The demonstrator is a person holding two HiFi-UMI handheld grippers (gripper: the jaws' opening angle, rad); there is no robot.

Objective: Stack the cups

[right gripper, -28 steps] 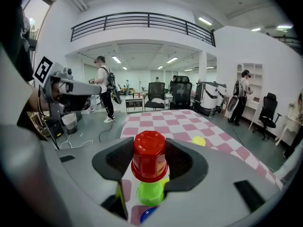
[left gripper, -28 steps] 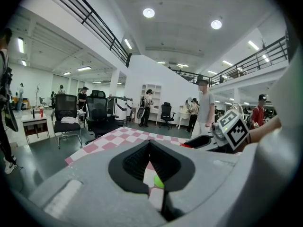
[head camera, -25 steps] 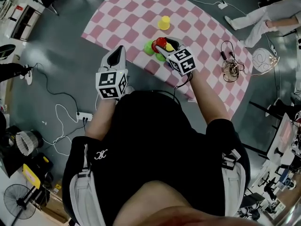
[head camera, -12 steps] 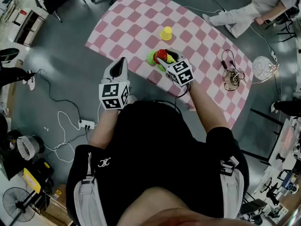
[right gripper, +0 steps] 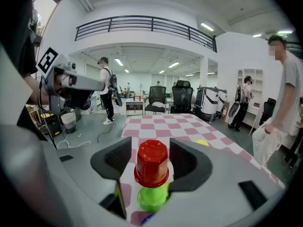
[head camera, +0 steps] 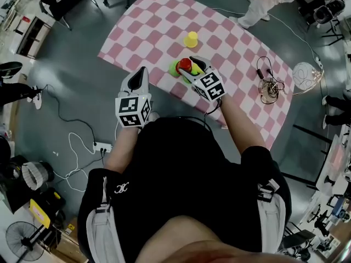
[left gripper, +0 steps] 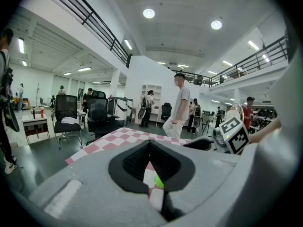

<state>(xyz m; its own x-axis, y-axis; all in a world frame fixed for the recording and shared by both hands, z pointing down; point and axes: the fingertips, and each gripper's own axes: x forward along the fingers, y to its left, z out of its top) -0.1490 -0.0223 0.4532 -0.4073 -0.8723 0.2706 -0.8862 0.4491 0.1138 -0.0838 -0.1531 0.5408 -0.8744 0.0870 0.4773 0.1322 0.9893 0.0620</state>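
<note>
Checked pink-and-white tabletop [head camera: 148,21] seen from above, with me standing at its near edge and holding a pair of tongs in each hand.

My right tongs [right gripper: 150,150] reach over the tabletop. Their jaws stand apart and have just been opening. A red cup [right gripper: 151,167] stands upside down between them, and neither pad seems to press on it. The red cup sits on top of an upturned green cup [right gripper: 152,198], so those two already form a stack. A sliver of blue shows under the green cup; I cannot tell what it is.

My left tongs [head camera: 141,73] hang near the tabletop's edge, well apart from the cups. Their jaws are closed together and carry nothing.

A yellow cup [head camera: 191,39] stands alone farther along the tabletop, apart from the stack.

My reading is that the red cup has been placed and let go. The yellow cup is left to fetch and add to the stack.
</note>
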